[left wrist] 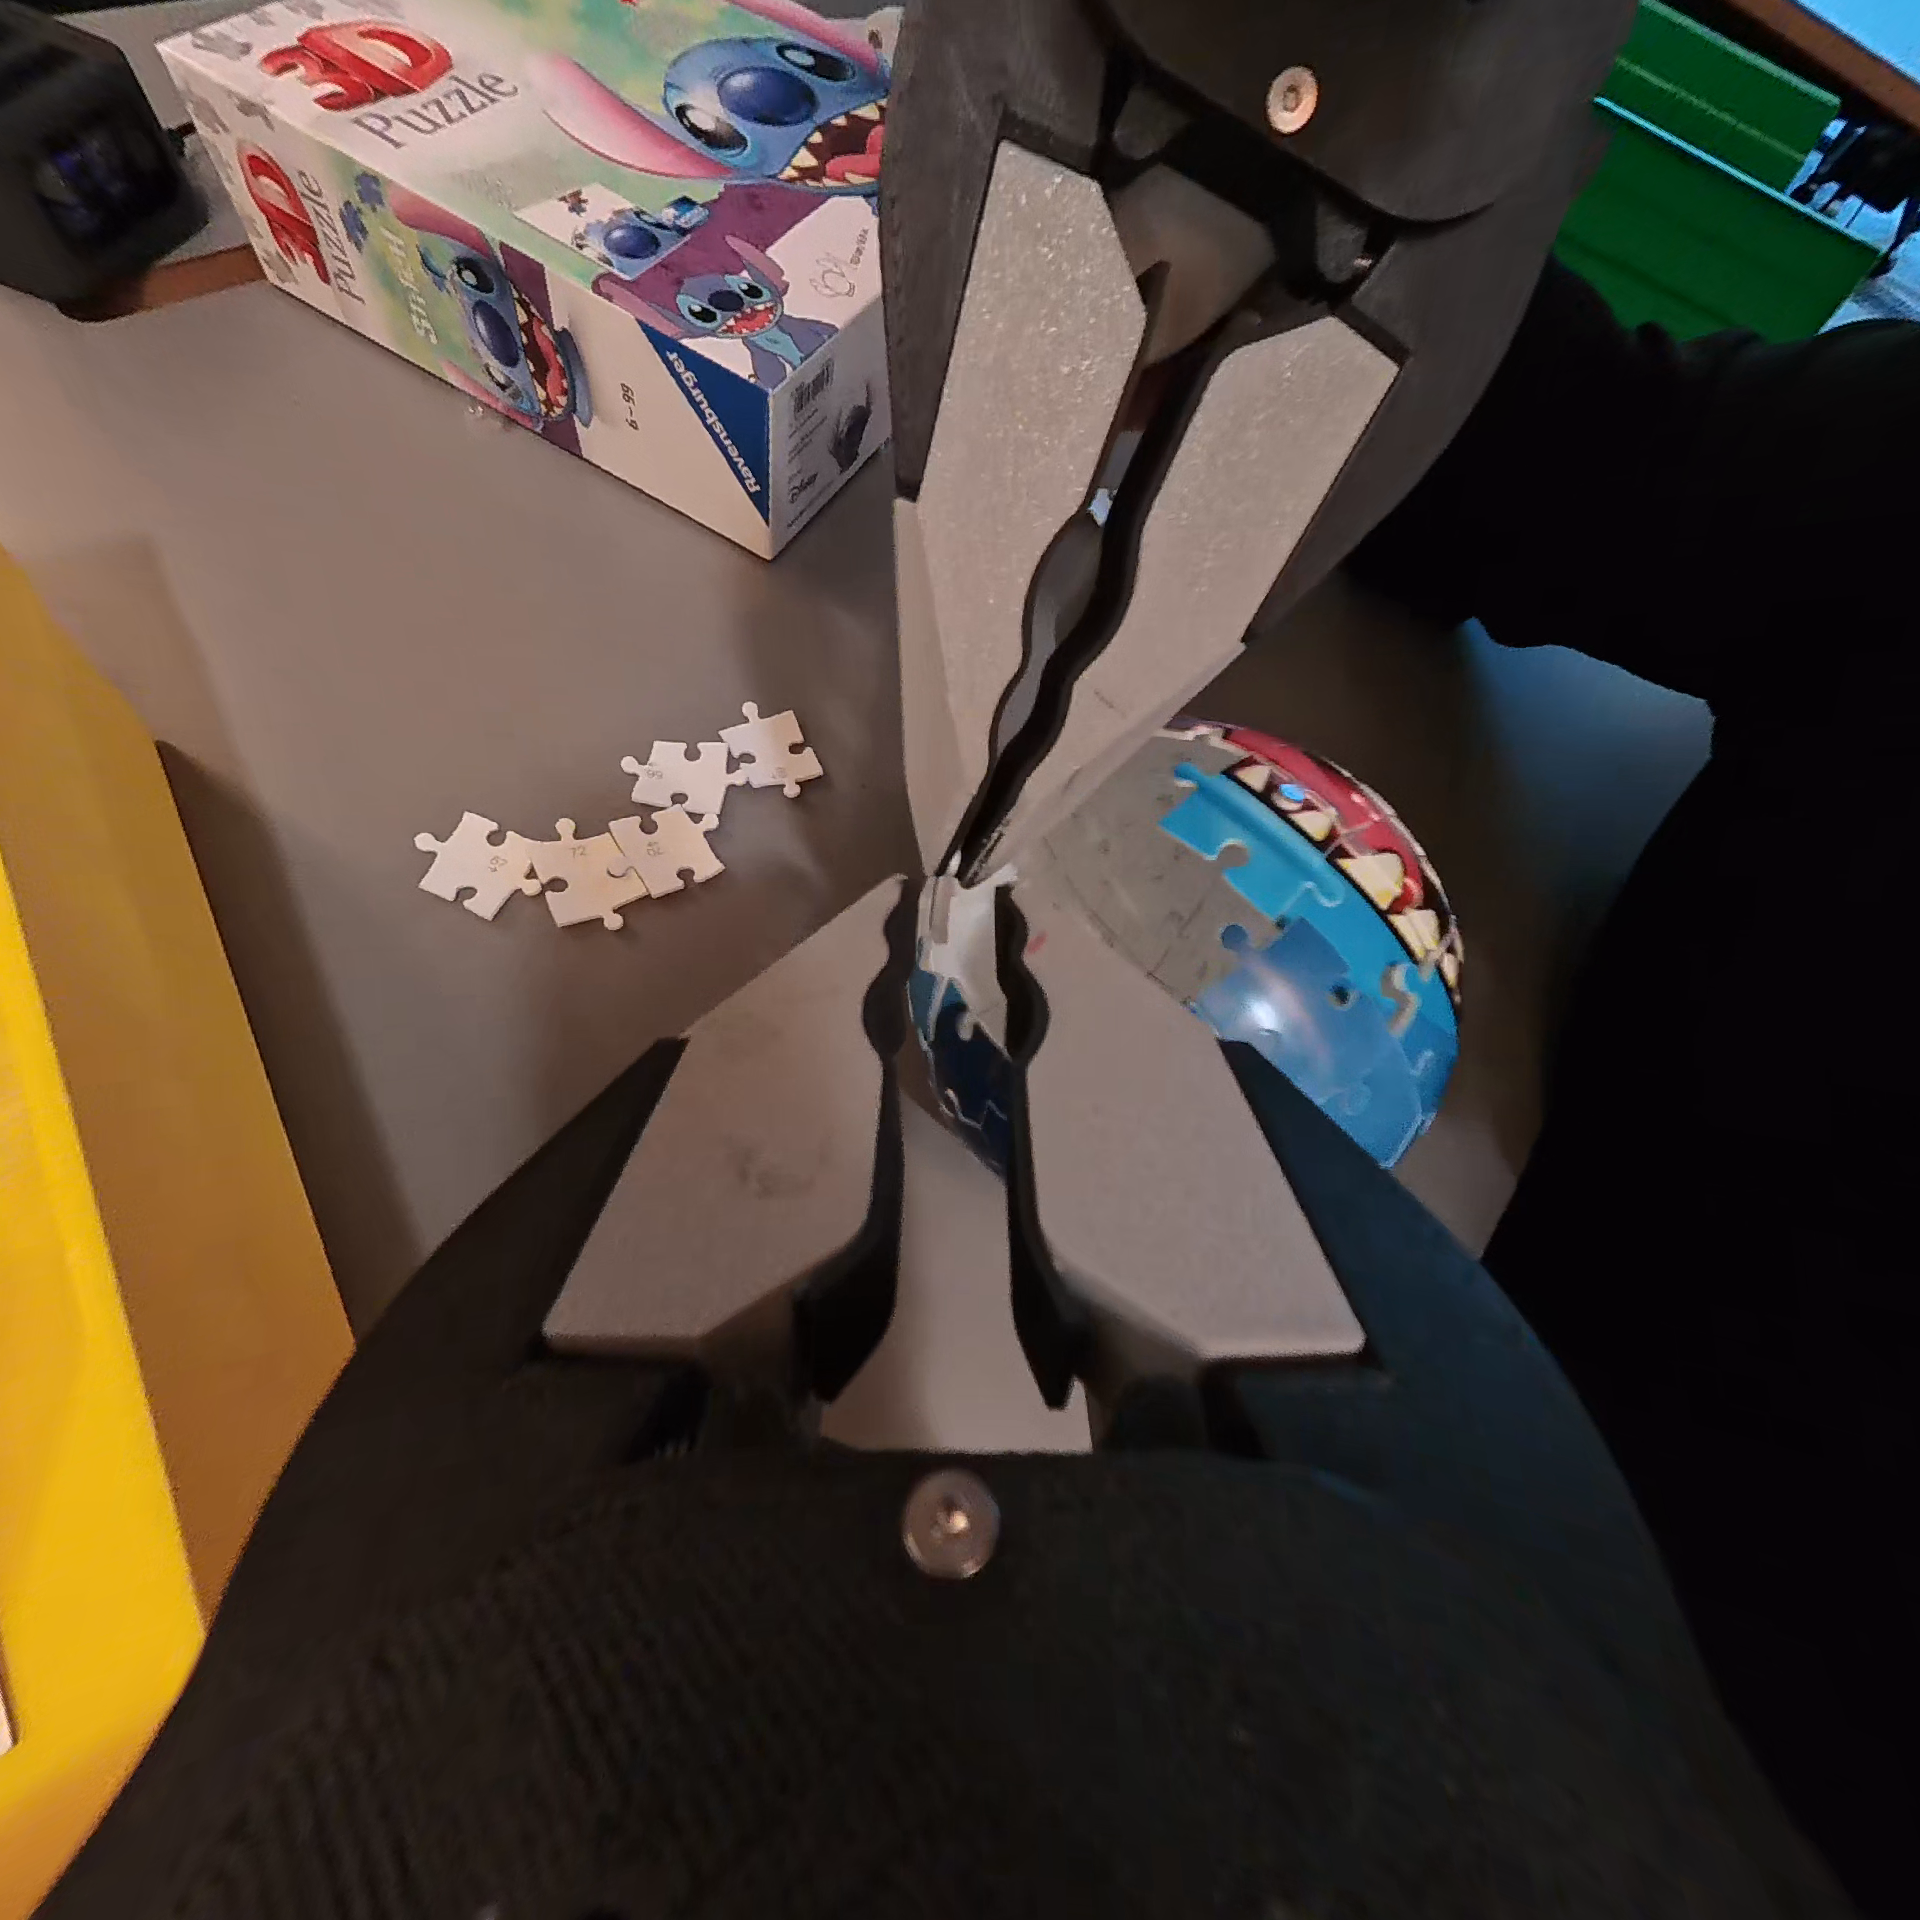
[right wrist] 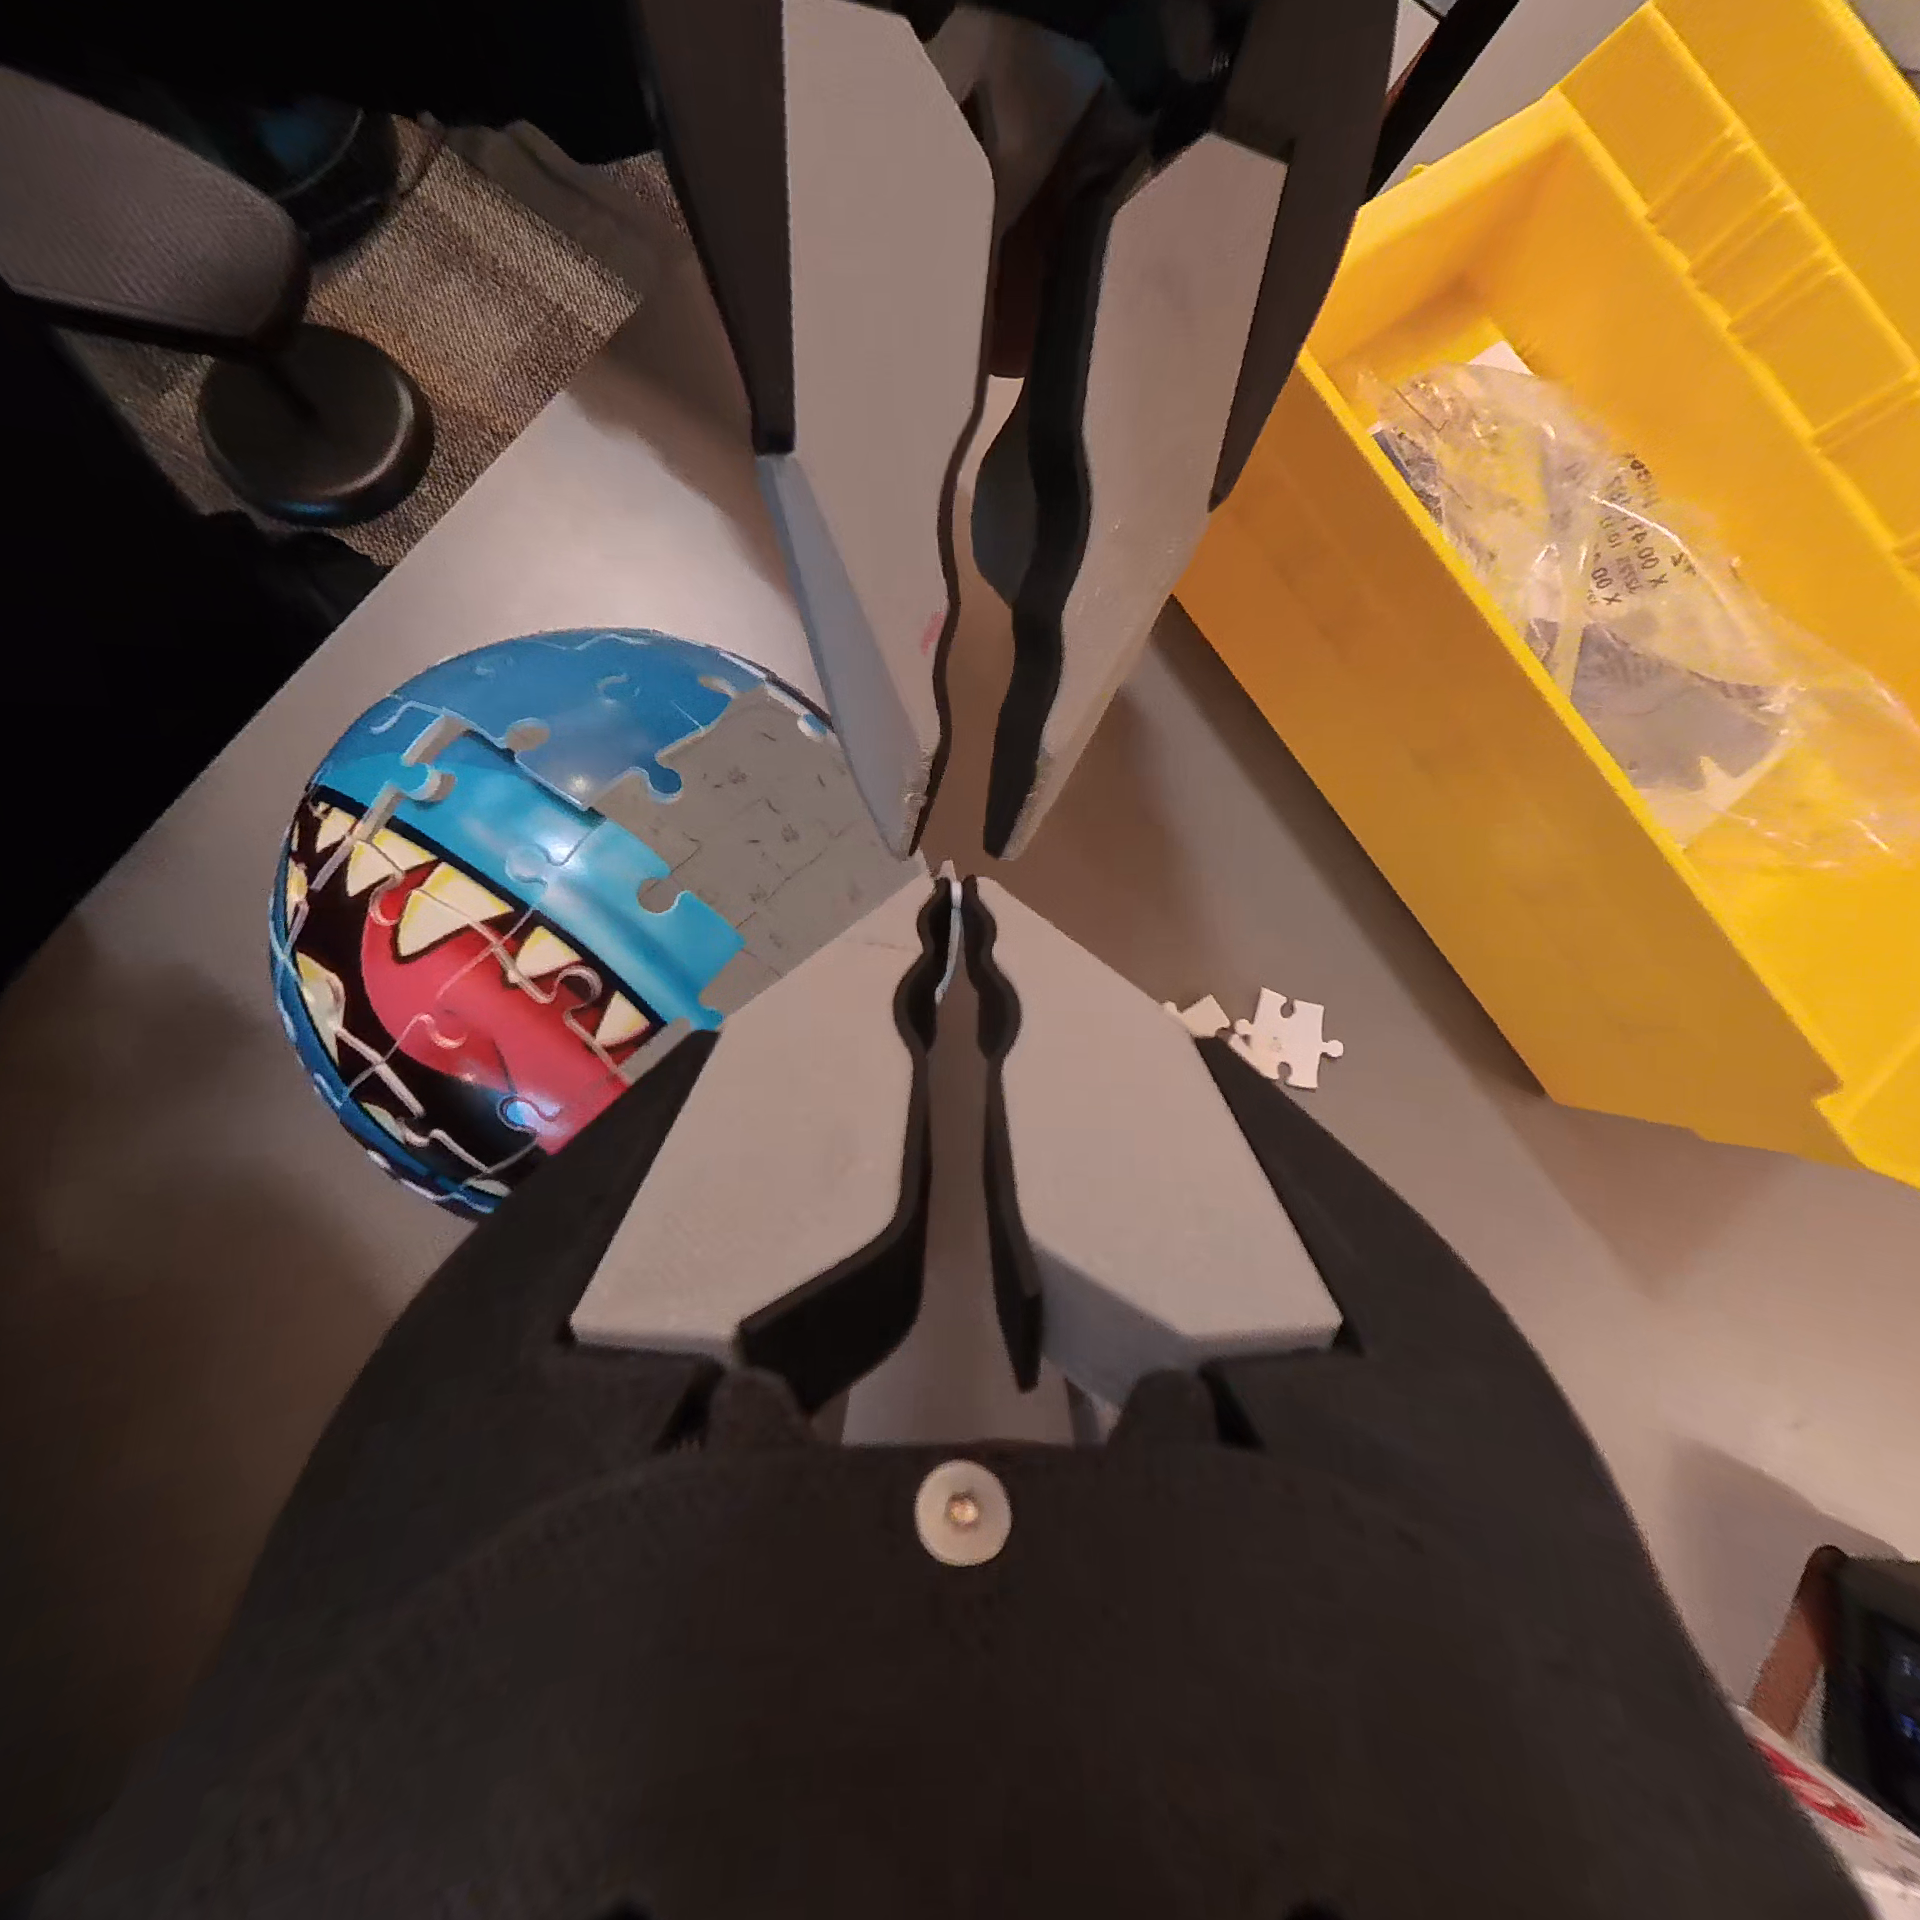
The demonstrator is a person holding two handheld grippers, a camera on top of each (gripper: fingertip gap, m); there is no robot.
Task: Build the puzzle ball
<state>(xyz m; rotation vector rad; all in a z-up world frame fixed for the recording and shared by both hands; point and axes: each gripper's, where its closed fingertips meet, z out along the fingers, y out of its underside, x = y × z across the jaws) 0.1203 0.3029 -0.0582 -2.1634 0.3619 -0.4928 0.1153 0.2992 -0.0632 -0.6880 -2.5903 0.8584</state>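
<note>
The puzzle ball (left wrist: pixel 1320 935) lies on the grey table; it is blue with a toothed red mouth and a grey patch on top, and it also shows in the right wrist view (right wrist: pixel 468 883). My right gripper (right wrist: pixel 954 883) is shut on a thin white-backed puzzle piece (right wrist: pixel 951 935), held edge-on above the table beside the ball. My left gripper (left wrist: pixel 961 899) faces it tip to tip, jaws a little apart on either side of the piece's end (left wrist: pixel 971 925). Several loose white pieces (left wrist: pixel 582 852) lie face-down to the left.
The puzzle box (left wrist: pixel 540 260) lies at the back. A yellow bin (right wrist: pixel 1558 675) holding a clear plastic bag (right wrist: pixel 1621 623) stands beside the pieces, and shows in the left wrist view (left wrist: pixel 83 1143). A black device (left wrist: pixel 83 156) sits in a corner. A chair base (right wrist: pixel 312 436) stands off the table. Left and right tips are no more than a few centimetres apart.
</note>
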